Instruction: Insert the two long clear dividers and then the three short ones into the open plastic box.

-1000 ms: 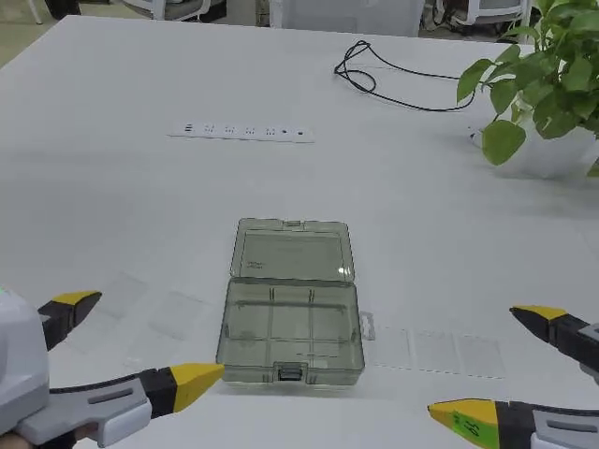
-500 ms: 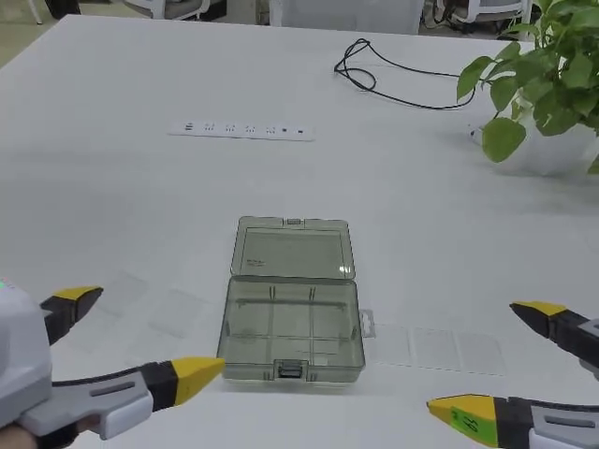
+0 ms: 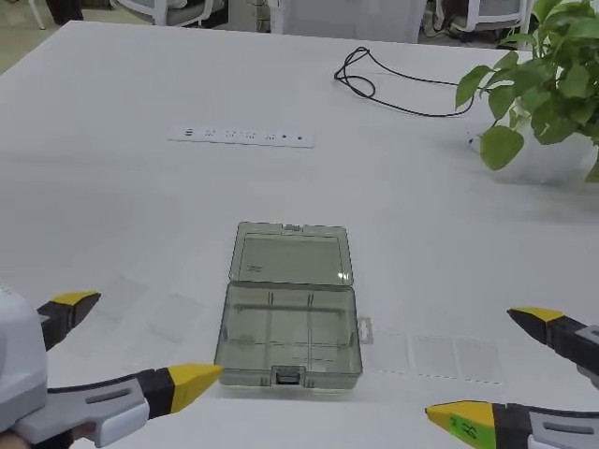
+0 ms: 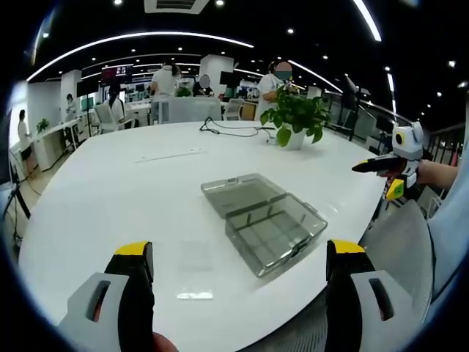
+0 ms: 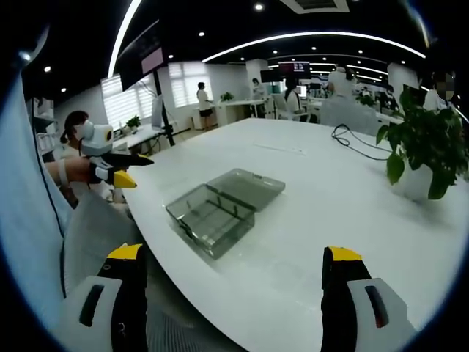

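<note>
- White worktop in an open-plan office carries everything;
- your left tool hovers with its jaws spread wide, holding nothing; your right tool is likewise wide open and empty;
- ahead, between them, the plastic box sits with its lid laid back;
- clear dividers lie flat left of the box; more dividers lie just right of it;
- farther off: power strip, black cable, potted plant.

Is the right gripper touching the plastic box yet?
Apart. The head view shows a wide stretch of bare table between the right gripper and the plastic box.
</note>
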A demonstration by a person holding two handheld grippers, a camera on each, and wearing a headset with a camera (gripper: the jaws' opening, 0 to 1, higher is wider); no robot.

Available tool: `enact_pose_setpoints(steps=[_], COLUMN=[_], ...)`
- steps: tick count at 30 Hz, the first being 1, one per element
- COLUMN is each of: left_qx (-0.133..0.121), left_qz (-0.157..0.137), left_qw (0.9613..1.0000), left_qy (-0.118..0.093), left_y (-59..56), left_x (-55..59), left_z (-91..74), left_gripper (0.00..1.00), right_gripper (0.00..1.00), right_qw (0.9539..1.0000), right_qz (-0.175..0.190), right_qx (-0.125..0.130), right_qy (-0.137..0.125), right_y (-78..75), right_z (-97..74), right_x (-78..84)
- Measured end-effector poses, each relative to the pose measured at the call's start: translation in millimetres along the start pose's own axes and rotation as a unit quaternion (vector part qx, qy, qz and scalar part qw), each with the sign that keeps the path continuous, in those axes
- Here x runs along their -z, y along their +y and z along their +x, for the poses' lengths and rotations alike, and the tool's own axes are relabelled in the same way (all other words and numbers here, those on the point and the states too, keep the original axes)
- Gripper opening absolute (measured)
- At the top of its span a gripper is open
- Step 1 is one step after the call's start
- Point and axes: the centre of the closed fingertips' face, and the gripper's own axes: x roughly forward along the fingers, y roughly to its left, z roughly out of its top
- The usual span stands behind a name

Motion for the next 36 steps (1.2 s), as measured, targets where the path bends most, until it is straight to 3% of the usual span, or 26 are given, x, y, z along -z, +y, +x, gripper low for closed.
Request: enact_pose_setpoints(steps=[21, 36], left_qx=[-0.005, -0.002], left_qz=[0.0, 0.01], left_qw=[1.0, 0.9996], left_qy=[0.007, 0.028], left_y=[3.4, 1.4], left_x=[3.0, 10.8], left_z=[-3.6, -4.1], left_gripper=[1.0, 1.0], right_gripper=[1.0, 1.0], right_qw=[0.9999, 1.0], right_qz=[0.01, 0.006], right_qx=[-0.004, -0.002], right_qy=[-0.003, -0.001], right_y=[9.4, 9.8], right_z=[6.0, 4.5], right_x=[0.3, 3.4])
